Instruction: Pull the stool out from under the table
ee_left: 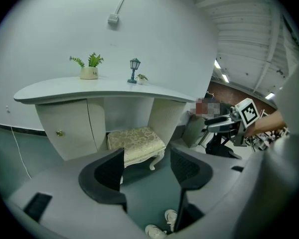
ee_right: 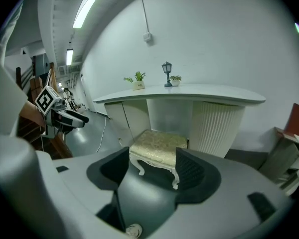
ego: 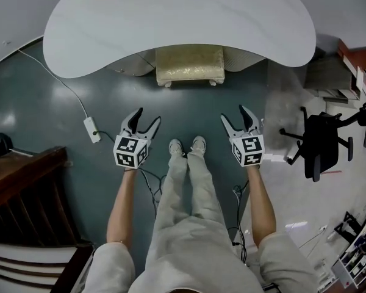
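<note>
As far as I can tell, nothing's been pulled yet. Over on the left, the left gripper point(ego: 147, 116) hangs above the floor with its jaws spread wide and nothing between them, well apart from anything to grab. In the middle, on the far side, the stool point(ego: 190, 66) sits tucked under the near edge of the bench point(ego: 171, 23) — its cushion is half hidden by the white top. On the right, the right gripper point(ego: 233, 113) is open and empty too, also well short of the stool. So basically the whole job is left — reach in, grip the stool, drag it toward the person's shoes point(ego: 187, 146).
</note>
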Available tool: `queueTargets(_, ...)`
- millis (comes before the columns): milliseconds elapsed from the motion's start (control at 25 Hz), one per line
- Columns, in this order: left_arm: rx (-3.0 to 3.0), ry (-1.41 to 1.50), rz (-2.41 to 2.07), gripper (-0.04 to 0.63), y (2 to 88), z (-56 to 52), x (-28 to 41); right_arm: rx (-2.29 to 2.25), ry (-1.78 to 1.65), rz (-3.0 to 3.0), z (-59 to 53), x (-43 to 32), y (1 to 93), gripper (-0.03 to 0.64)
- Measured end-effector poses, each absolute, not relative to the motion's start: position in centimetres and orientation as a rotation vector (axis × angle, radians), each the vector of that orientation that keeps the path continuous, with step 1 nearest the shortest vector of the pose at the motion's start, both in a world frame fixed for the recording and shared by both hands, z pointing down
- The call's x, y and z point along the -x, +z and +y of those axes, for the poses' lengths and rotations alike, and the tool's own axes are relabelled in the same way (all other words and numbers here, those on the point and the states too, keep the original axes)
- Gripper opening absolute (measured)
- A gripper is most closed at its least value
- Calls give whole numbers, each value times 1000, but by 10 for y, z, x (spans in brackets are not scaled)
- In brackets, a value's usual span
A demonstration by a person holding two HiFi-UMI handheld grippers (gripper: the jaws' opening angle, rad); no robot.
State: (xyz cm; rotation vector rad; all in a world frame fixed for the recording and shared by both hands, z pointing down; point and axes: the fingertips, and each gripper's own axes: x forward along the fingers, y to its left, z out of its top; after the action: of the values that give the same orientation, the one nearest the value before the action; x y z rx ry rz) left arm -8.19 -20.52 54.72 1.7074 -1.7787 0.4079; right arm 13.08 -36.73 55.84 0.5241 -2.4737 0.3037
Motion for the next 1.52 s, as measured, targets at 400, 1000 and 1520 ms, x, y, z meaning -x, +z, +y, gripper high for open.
queueTargets(400,-1707,375,-1820,270,656,-230,120,-549,347,-2457,-381,-112,666,287)
queueTargets(1000,-1681,361,-1834,284,828,-255,151,-575,346,-2446,-435,-97,827,346)
queueTargets(1520,-1749,411,-1884,316,900,-316,185,-516,251,-2465,-501,-48,913,467)
